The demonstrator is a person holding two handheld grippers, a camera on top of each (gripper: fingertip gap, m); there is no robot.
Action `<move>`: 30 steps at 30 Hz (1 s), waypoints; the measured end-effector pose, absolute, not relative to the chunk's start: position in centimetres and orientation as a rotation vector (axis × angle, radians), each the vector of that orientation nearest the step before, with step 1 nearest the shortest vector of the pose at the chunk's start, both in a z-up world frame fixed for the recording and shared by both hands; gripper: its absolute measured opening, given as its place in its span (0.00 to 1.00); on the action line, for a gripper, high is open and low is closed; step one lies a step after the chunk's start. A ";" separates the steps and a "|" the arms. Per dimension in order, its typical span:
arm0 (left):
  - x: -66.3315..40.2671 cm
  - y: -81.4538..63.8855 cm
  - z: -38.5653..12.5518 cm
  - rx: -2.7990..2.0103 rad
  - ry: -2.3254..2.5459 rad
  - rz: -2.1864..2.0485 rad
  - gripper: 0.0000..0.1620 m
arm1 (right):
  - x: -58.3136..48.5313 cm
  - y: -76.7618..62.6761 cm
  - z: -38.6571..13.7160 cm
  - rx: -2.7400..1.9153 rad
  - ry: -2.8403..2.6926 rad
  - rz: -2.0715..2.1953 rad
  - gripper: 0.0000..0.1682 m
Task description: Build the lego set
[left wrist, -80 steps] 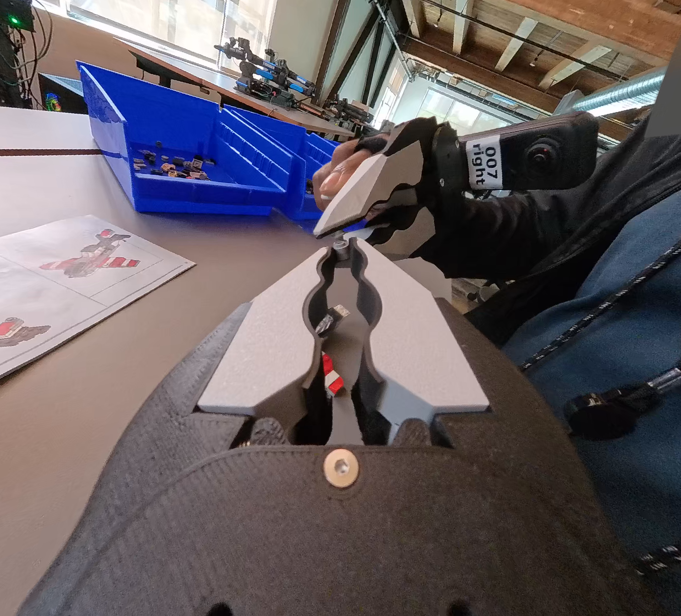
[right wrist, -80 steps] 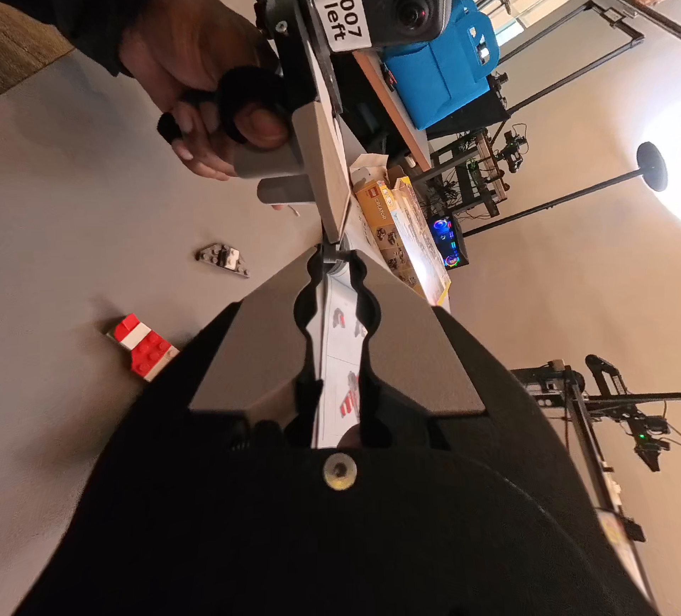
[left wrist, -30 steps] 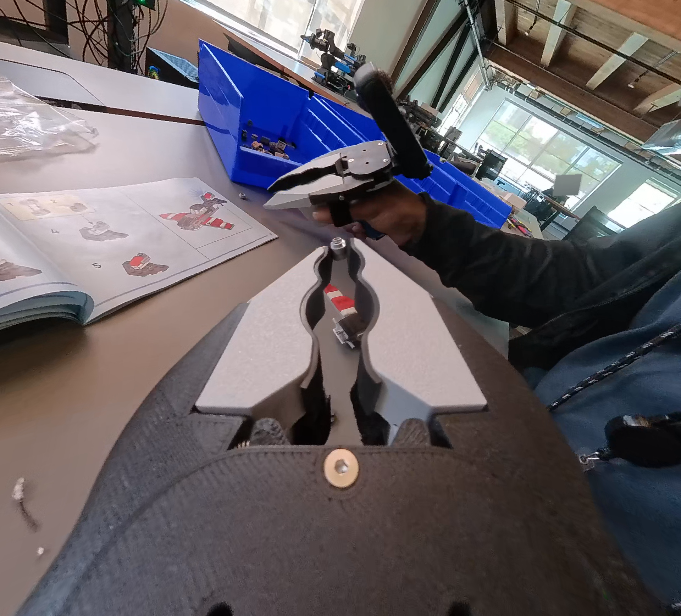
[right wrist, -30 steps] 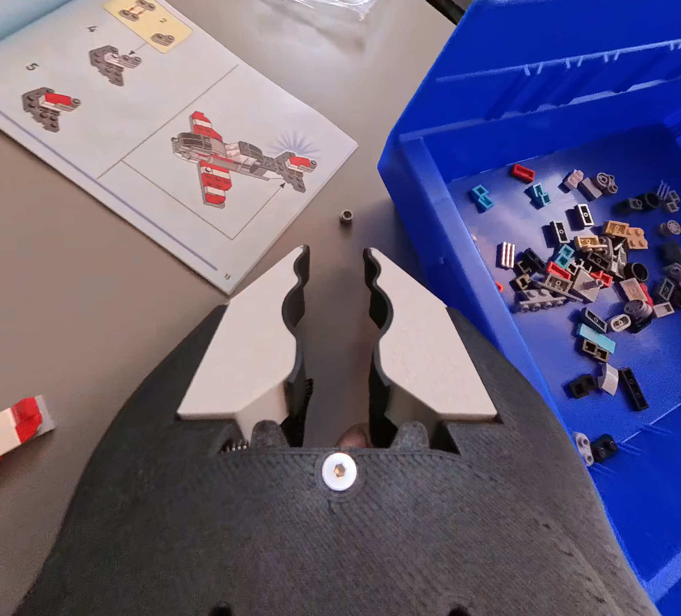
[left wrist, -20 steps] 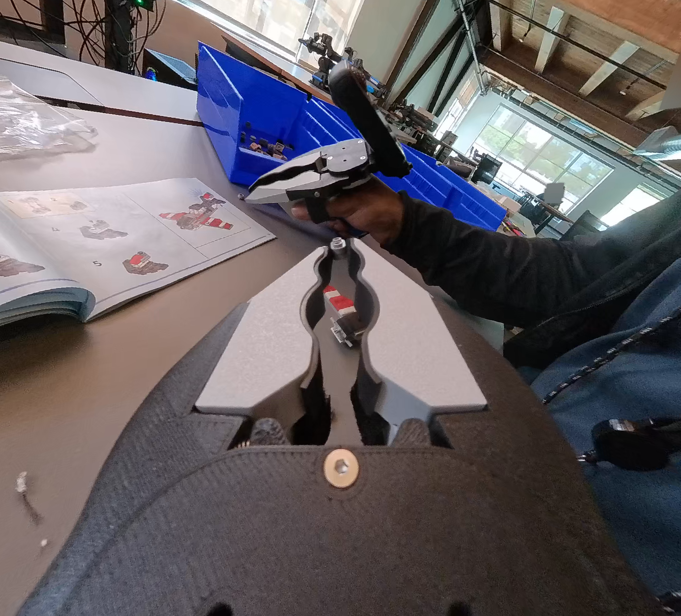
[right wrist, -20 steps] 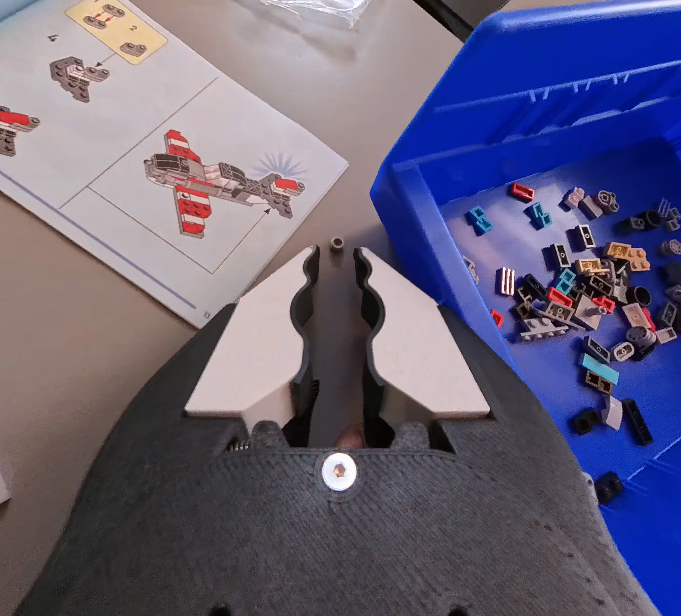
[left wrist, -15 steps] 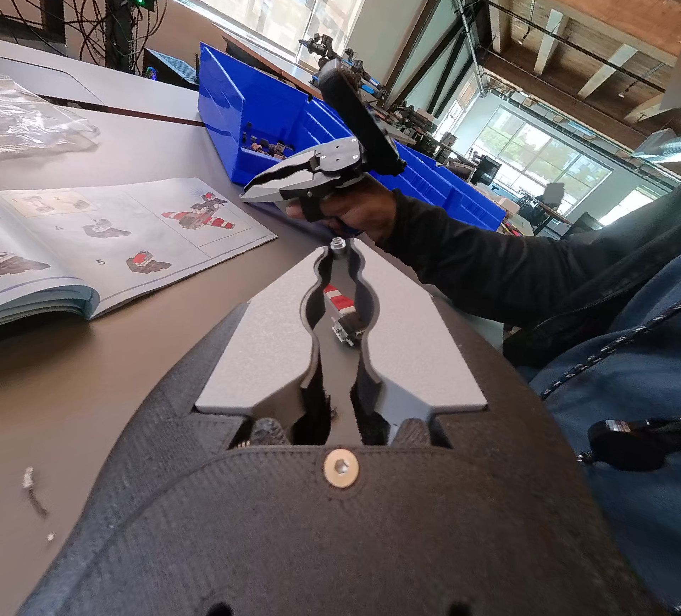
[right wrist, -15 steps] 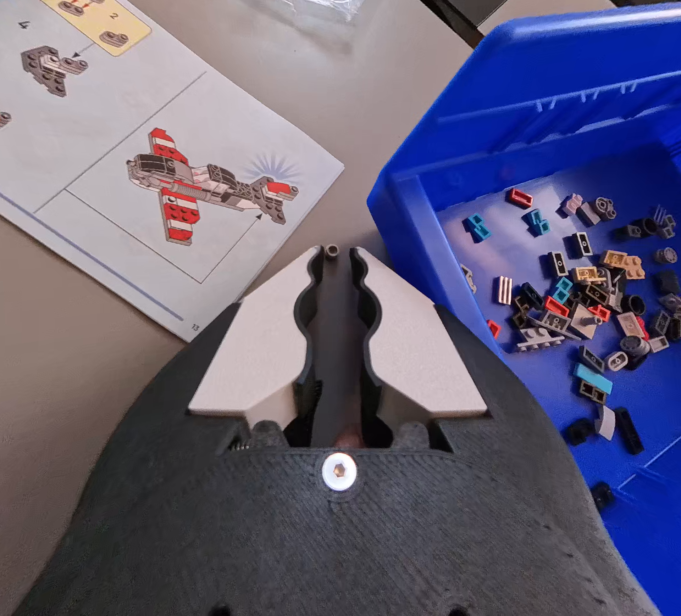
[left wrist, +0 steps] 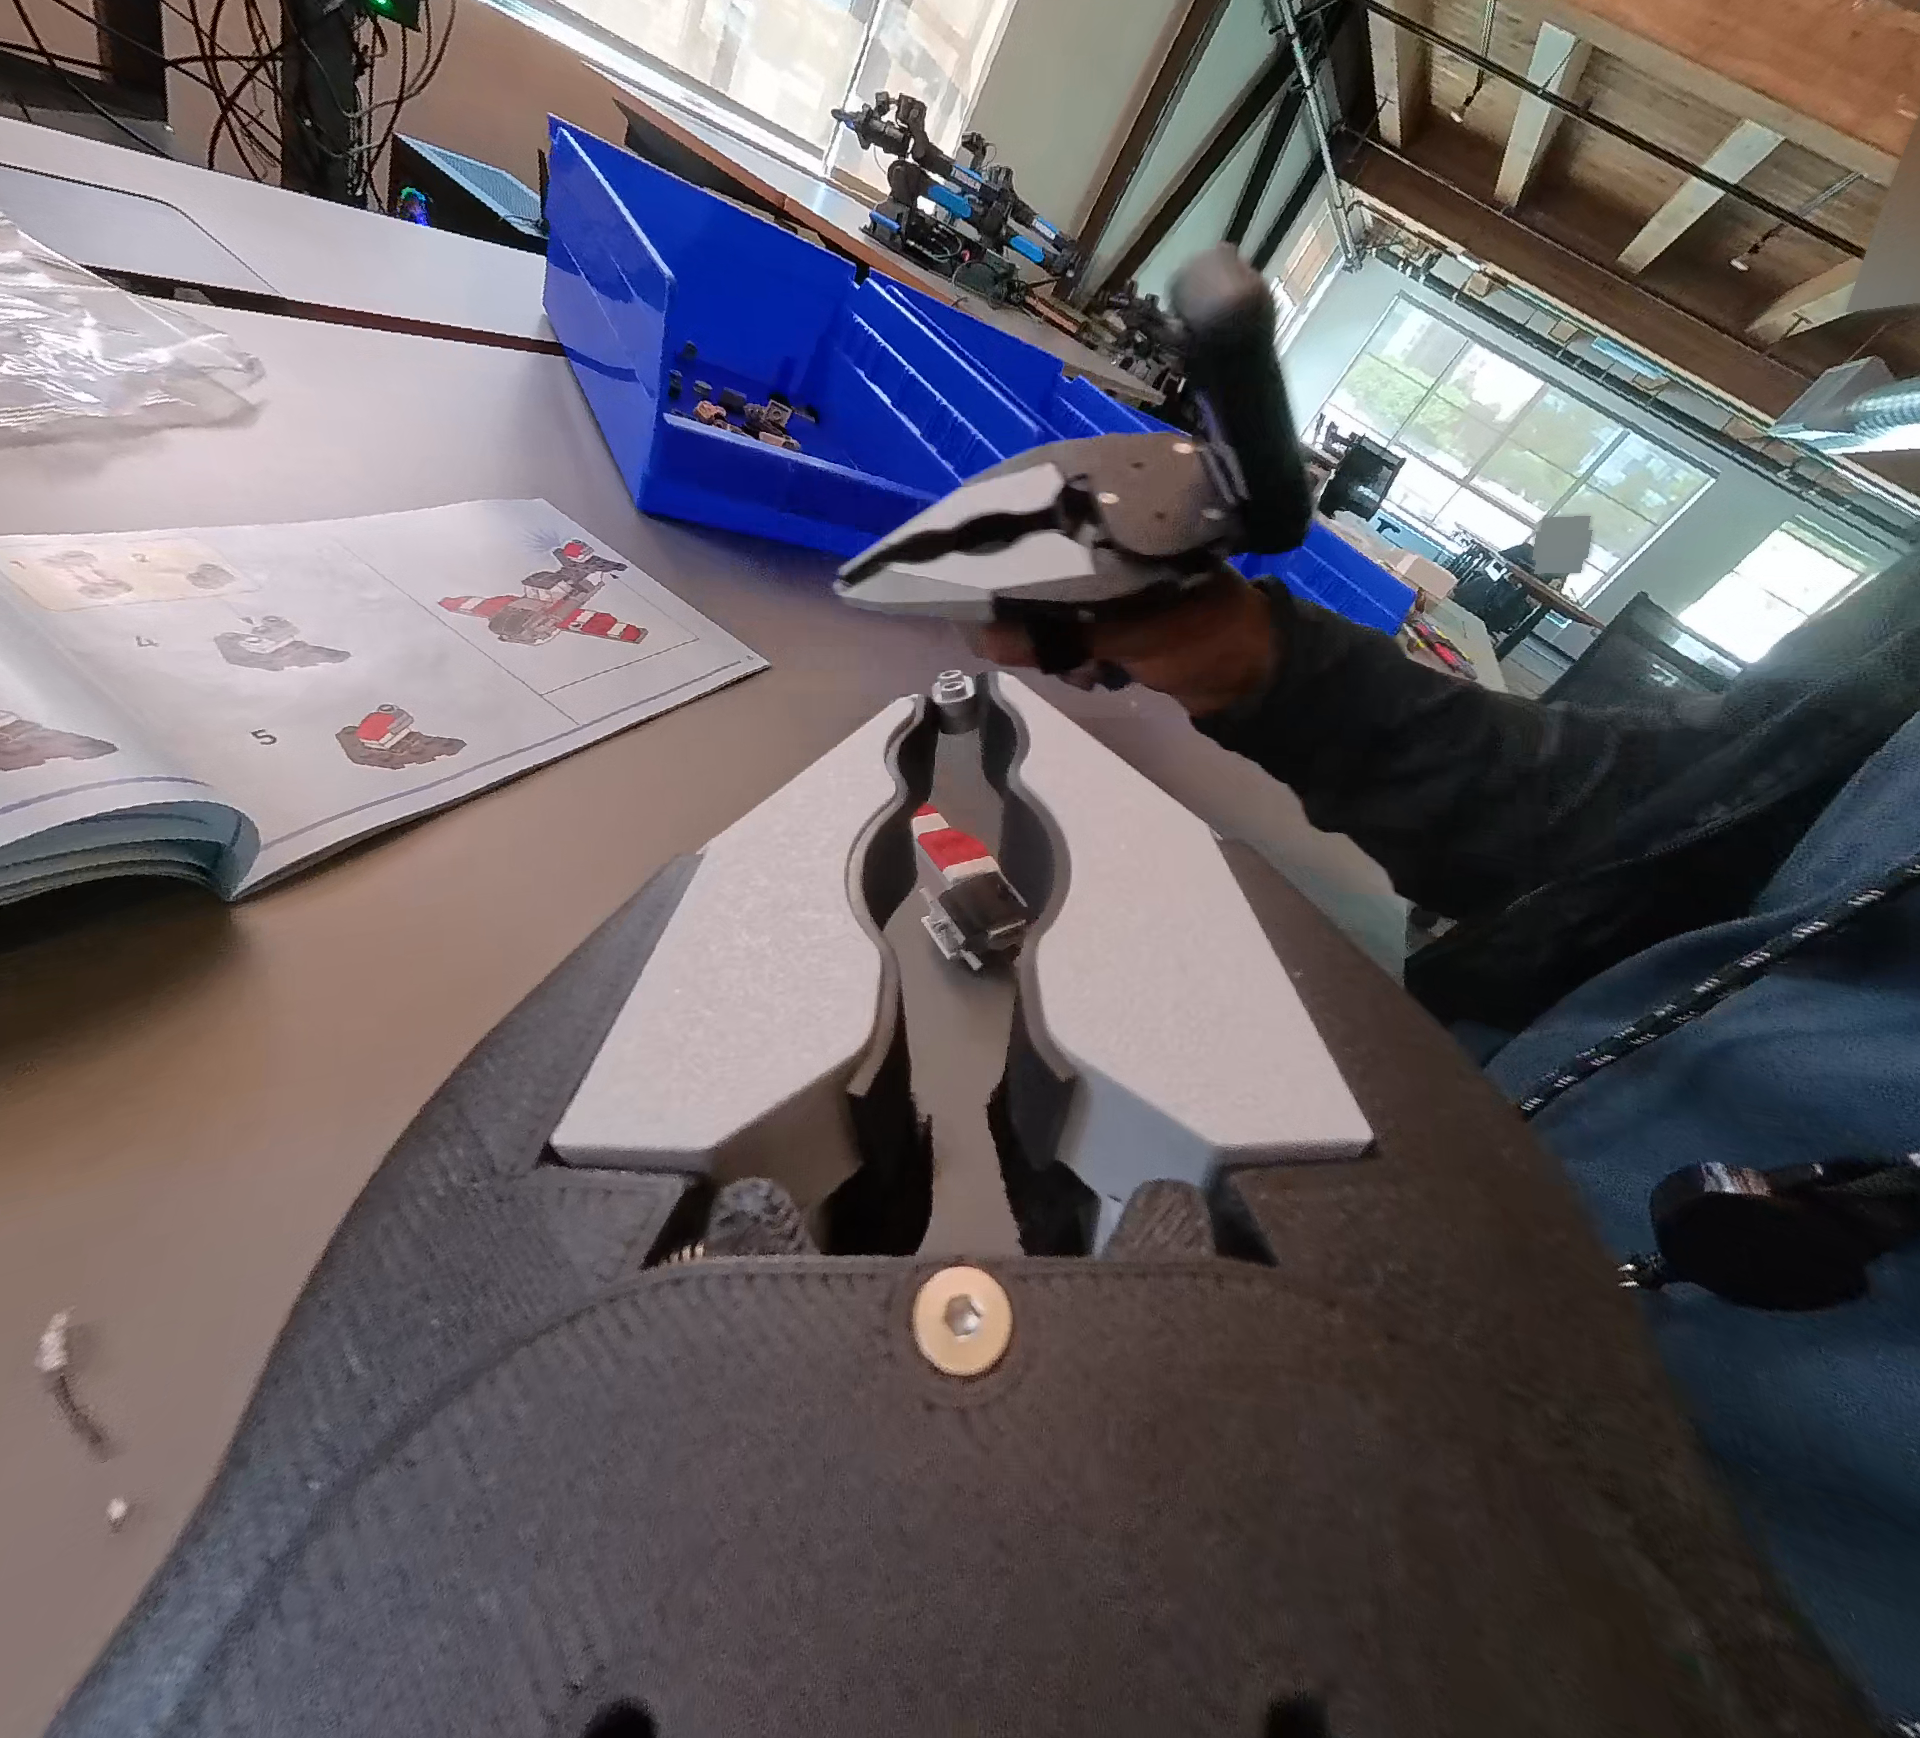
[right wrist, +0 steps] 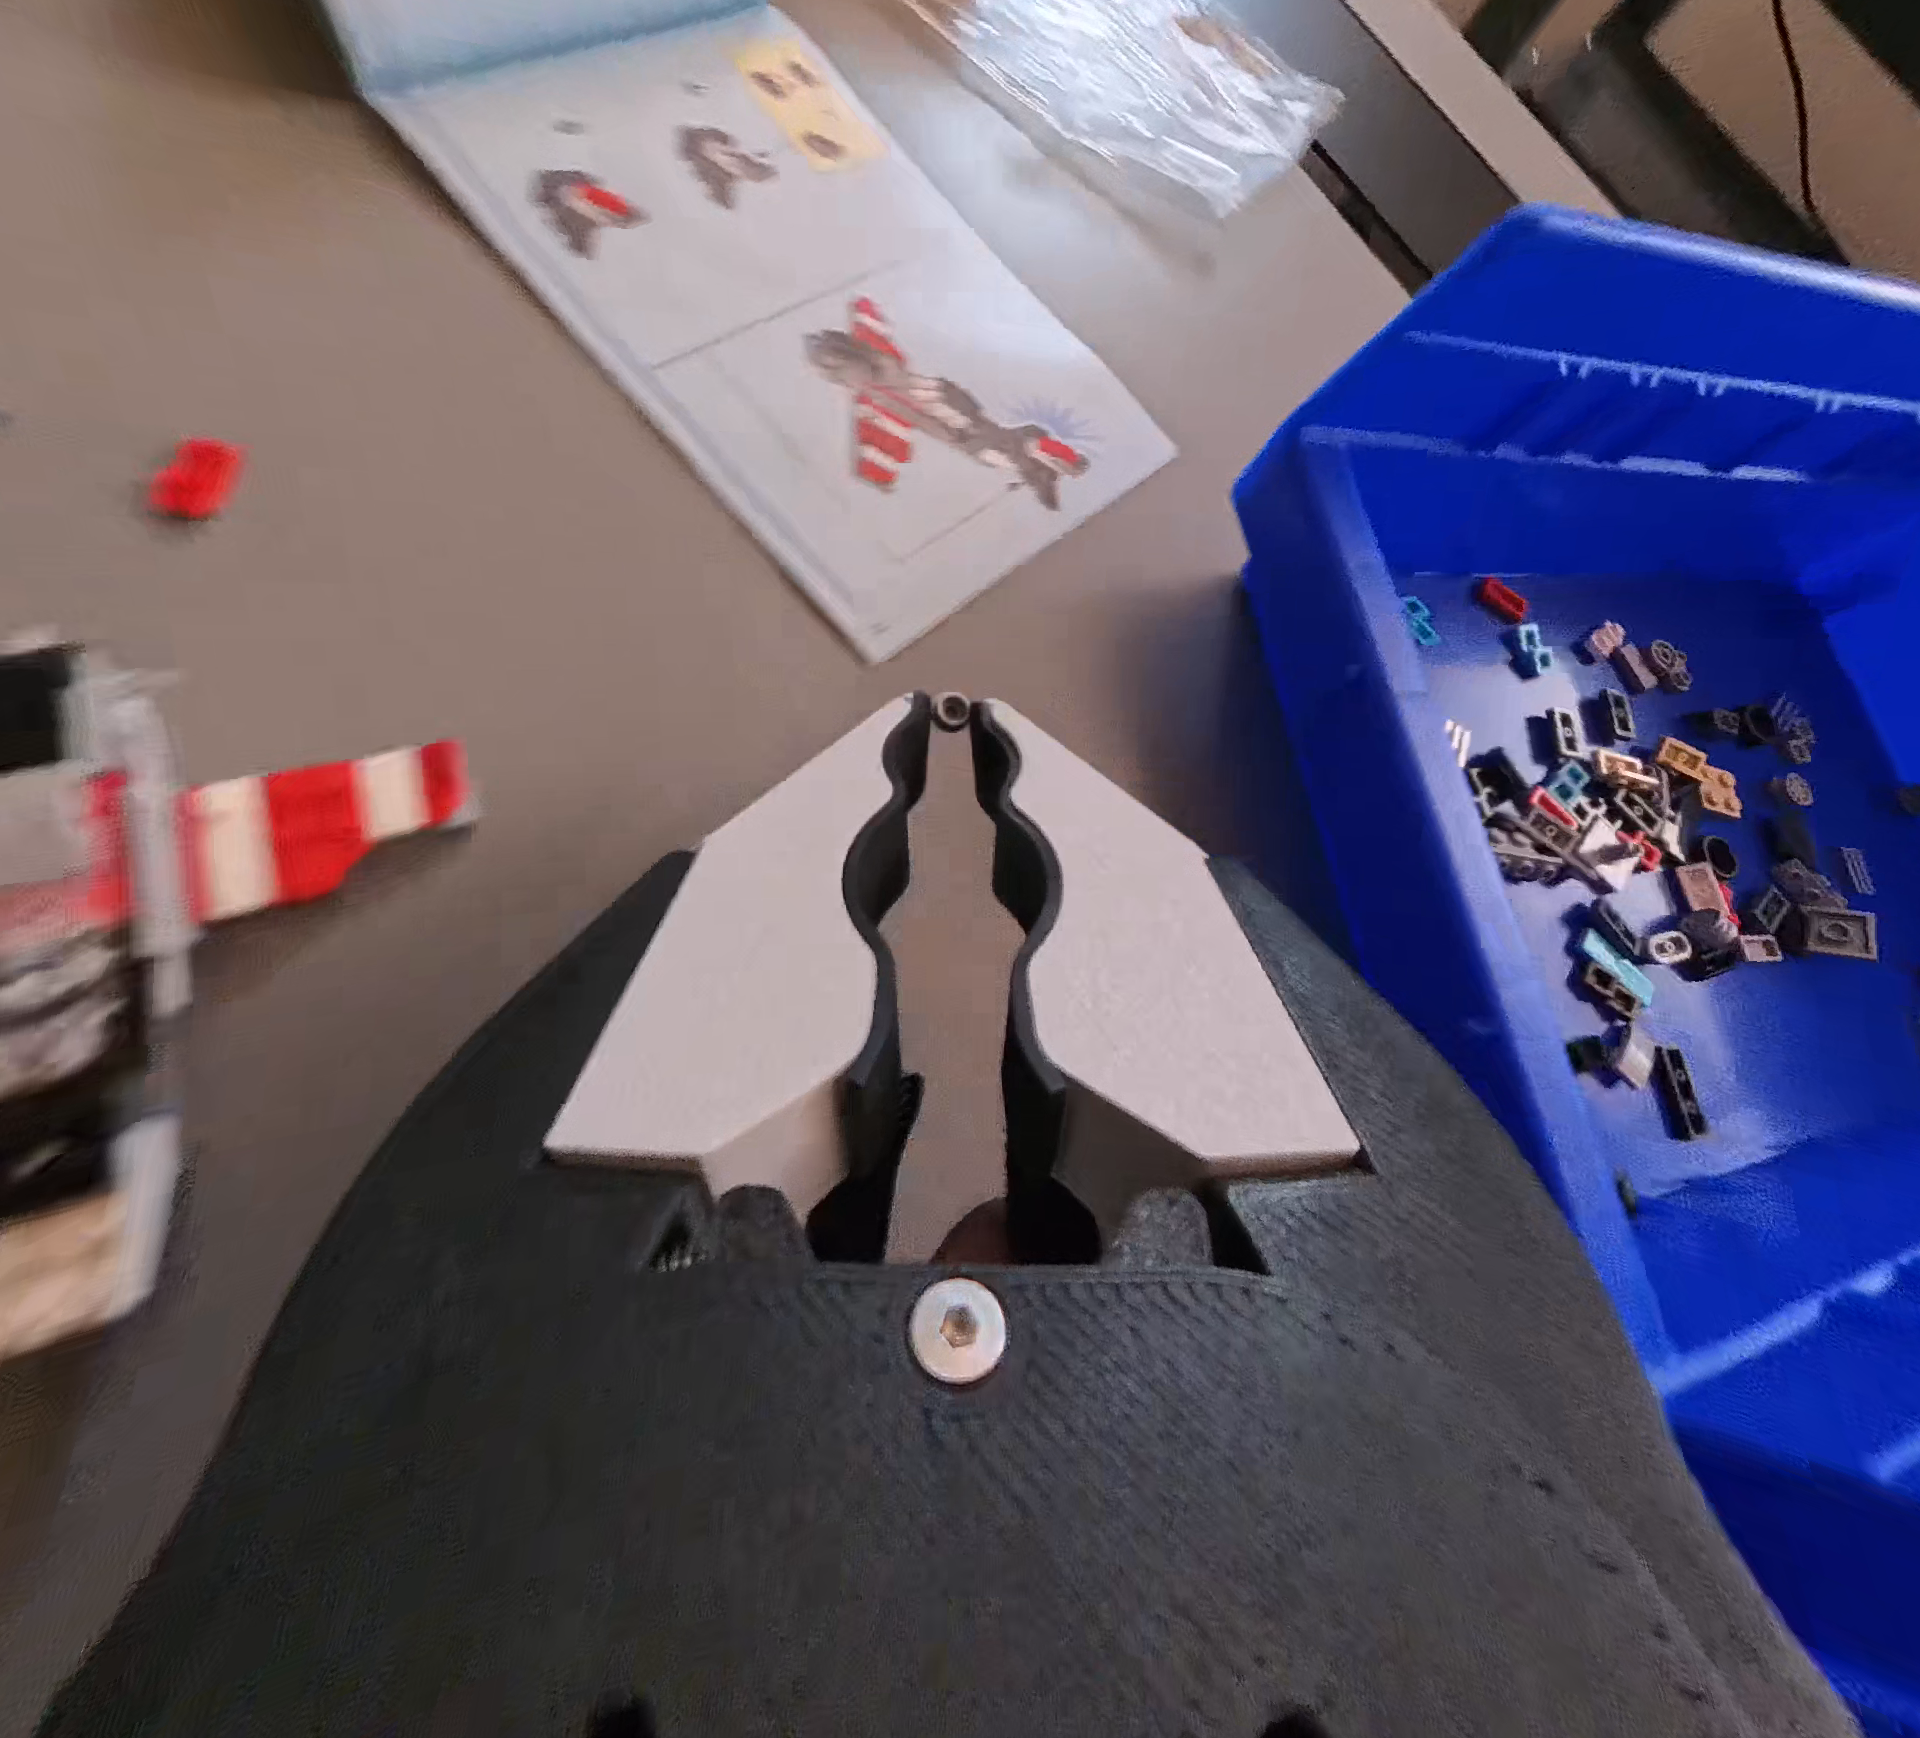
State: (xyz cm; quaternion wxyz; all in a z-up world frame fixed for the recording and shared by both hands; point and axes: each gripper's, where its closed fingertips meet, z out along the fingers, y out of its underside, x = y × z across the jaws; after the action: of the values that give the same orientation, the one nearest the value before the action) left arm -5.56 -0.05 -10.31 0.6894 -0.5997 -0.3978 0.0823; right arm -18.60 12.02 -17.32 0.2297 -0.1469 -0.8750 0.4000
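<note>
Since the earlier frame, right gripper has lifted off the table. Left wrist view: left gripper clamps a grey stud piece of the striped model. Right wrist view: right gripper jaws pinch a small round piece above the table, beside the blue bin.

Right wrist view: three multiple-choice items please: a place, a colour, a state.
1. The blue plastic bin of loose pieces lies: A) right of the right gripper; B) left of it; C) beneath it.
2. The lone small brick on the brown table is: A) yellow; B) red; C) green.
3. The right gripper's jaws are: A) wide open; B) shut on a blue piece; C) shut on a small grey round piece.
1A, the bin fills the right edge; 2B, plainly red; 3C, the piece sits pinched at the tips.
</note>
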 end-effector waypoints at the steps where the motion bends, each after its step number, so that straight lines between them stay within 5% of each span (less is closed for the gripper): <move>1: -5.6 0.1 -10.3 -1.345 -0.887 0.181 0.05 | -17.2 12.2 -16.8 -0.363 -2.403 1.132 0.05; 30: -4.5 3.9 -10.5 -1.417 -0.831 0.143 0.05 | -0.1 18.6 -19.6 -0.269 -2.650 1.262 0.13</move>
State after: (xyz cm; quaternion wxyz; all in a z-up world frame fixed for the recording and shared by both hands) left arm -4.55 3.89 -10.47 0.6790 -0.6307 -0.3701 0.0639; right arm -0.06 18.62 -19.64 0.0967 -0.0910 -0.8949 0.4261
